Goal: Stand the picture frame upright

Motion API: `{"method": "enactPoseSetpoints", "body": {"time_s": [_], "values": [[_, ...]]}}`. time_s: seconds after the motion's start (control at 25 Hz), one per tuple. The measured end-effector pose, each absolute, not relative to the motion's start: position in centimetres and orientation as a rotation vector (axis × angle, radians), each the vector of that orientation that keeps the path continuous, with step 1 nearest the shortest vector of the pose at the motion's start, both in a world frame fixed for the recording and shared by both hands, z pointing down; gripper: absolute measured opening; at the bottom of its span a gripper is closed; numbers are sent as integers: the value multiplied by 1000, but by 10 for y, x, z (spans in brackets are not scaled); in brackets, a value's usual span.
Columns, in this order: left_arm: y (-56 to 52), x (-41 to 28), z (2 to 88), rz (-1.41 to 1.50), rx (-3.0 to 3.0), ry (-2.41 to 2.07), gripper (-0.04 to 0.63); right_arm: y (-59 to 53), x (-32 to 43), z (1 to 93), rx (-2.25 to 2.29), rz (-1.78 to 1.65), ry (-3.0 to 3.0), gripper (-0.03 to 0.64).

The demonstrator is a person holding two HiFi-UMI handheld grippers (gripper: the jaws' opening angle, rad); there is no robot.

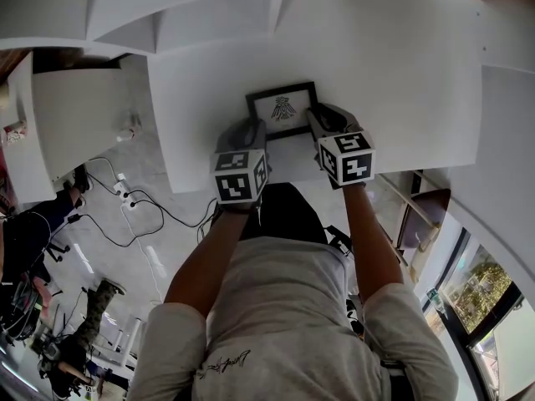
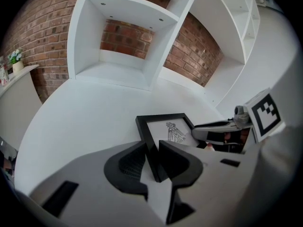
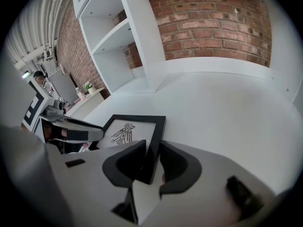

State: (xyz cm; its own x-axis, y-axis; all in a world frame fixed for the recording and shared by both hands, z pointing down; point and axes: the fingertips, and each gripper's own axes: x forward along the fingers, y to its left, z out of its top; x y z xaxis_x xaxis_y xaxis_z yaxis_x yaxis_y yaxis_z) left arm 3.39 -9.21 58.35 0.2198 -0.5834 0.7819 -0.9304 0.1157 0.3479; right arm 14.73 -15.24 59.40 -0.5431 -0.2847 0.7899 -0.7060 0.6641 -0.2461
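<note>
On the white surface [image 1: 401, 73]: we find the picture frame [image 1: 282, 107], black-bordered, close to the surface's front edge, with its print side facing up toward the head camera.
Frame attitude: it sits low, flat or leaning back. We cannot tell whether its near edge is clear of the surface.
Print: a dark line drawing [image 2: 175, 131] on white paper, inside the black border.
Left claw [image 2: 152, 150]: we see it closed onto the frame's left side bar near the front corner, with a dark pad against each face of the bar.
Right claw [image 3: 150, 157]: it is closed in the same way on the frame's right side bar, with the bar pinched between its two pads near the front corner.
Claw spacing: one claw sits on each side of the frame, with the drawing between them.
Marker cubes: the left cube [image 1: 241, 174] and the right cube [image 1: 347, 157] sit on the near side of the claws.
Forearms [image 1: 209, 257]: bare, one reaching to each claw.
Background: white shelving [image 2: 123, 41] stands at the surface's far side, against a brick wall [image 3: 213, 22].
</note>
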Motion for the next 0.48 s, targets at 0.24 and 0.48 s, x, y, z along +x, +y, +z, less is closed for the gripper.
{"method": "enactPoseSetpoints", "body": {"time_s": [0.24, 0.48], "values": [[-98, 31, 572, 489, 1648, -1516, 94, -153, 148, 587, 810, 728, -2158, 98], [-100, 24, 562, 487, 1691, -1536, 92, -152, 144, 578, 831, 740, -2186, 92]]}}
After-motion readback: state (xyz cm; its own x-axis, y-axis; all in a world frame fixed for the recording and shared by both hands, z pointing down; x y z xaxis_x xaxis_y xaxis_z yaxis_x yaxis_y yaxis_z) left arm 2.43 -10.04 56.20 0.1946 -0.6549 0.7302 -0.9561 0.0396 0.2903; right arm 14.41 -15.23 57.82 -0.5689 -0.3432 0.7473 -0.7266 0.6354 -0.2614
